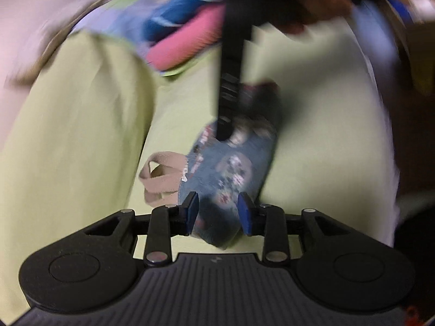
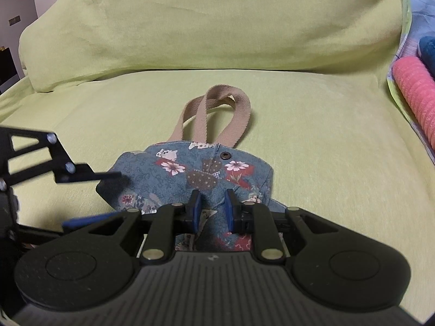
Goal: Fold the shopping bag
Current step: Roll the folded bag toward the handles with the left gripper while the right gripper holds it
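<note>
A small blue flowered shopping bag [image 2: 190,174] lies on a yellow-green sofa cover, its beige handles [image 2: 217,114] pointing away in the right wrist view. My right gripper [image 2: 212,209] sits at the bag's near edge, fingers drawn in on a raised fold of the fabric. My left gripper [image 1: 218,213] is open, its blue pads [image 1: 246,214] on either side of the bag's side corner. From the right wrist it appears at the left [image 2: 95,198], straddling that corner. The left wrist view is blurred; there the right gripper [image 1: 225,125] comes down onto the bag [image 1: 233,168].
The sofa seat [image 2: 326,149] and back cushion [image 2: 190,27] are draped in the yellow-green cover. A pink ribbed roll [image 2: 416,95] and blue cloth on patterned fabric lie at the seat's right end. A person's hand [image 1: 312,8] holds the right gripper.
</note>
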`<action>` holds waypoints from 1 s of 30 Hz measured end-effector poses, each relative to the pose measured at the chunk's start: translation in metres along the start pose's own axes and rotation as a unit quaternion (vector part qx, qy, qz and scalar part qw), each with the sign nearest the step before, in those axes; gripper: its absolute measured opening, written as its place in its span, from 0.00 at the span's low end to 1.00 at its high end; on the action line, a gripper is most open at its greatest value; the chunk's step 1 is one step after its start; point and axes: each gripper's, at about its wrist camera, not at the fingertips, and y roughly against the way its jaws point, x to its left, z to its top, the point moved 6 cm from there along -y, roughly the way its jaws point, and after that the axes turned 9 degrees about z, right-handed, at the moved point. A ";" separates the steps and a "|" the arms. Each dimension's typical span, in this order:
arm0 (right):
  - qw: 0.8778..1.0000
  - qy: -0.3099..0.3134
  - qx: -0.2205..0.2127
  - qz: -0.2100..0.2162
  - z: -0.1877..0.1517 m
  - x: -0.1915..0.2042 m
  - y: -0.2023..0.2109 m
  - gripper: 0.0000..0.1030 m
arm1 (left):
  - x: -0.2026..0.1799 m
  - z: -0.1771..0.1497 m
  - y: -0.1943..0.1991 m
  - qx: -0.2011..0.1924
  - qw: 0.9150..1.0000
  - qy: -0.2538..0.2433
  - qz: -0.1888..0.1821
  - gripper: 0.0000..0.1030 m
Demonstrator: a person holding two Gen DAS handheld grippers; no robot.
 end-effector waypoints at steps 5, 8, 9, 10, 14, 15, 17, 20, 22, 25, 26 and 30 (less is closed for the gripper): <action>1.000 0.000 0.006 0.006 0.002 -0.001 0.001 0.16 | -0.023 -0.002 -0.017 -0.009 0.991 -0.130 0.025 0.57; 1.000 0.004 0.009 0.010 0.003 -0.002 0.001 0.16 | -0.021 0.002 -0.026 -0.013 0.993 -0.115 0.018 0.57; 1.000 0.005 0.010 0.011 0.004 -0.003 0.001 0.16 | -0.020 0.003 -0.029 -0.015 0.995 -0.100 0.011 0.57; 1.000 0.006 0.009 0.011 0.004 -0.002 0.001 0.16 | -0.018 0.004 -0.031 -0.016 0.996 -0.088 0.005 0.58; 0.999 0.043 0.001 0.021 0.006 0.004 0.004 0.30 | -0.007 0.004 -0.032 -0.013 0.999 -0.030 -0.023 0.58; 0.997 0.064 -0.005 0.034 0.006 0.008 0.008 0.41 | -0.005 0.003 -0.032 -0.014 0.999 -0.019 -0.027 0.58; 0.992 0.121 -0.010 0.045 0.000 0.019 0.017 0.47 | -0.001 0.001 -0.031 -0.017 0.999 -0.005 -0.035 0.58; 0.965 0.260 -0.008 0.024 -0.023 0.036 0.029 0.50 | 0.005 0.001 -0.030 -0.022 0.998 0.018 -0.050 0.58; 0.933 0.359 -0.003 -0.004 -0.040 0.042 0.030 0.56 | 0.008 0.001 -0.030 -0.024 0.998 0.025 -0.060 0.58; 0.871 0.489 0.002 -0.052 -0.062 0.046 0.026 0.60 | 0.014 -0.001 -0.030 -0.028 0.996 0.039 -0.075 0.58; 0.847 0.527 -0.001 -0.068 -0.067 0.045 0.022 0.60 | 0.016 -0.001 -0.031 -0.030 0.995 0.043 -0.080 0.58; 0.784 0.614 -0.022 -0.084 -0.077 0.040 0.007 0.61 | 0.022 -0.005 -0.031 -0.036 0.992 0.064 -0.098 0.58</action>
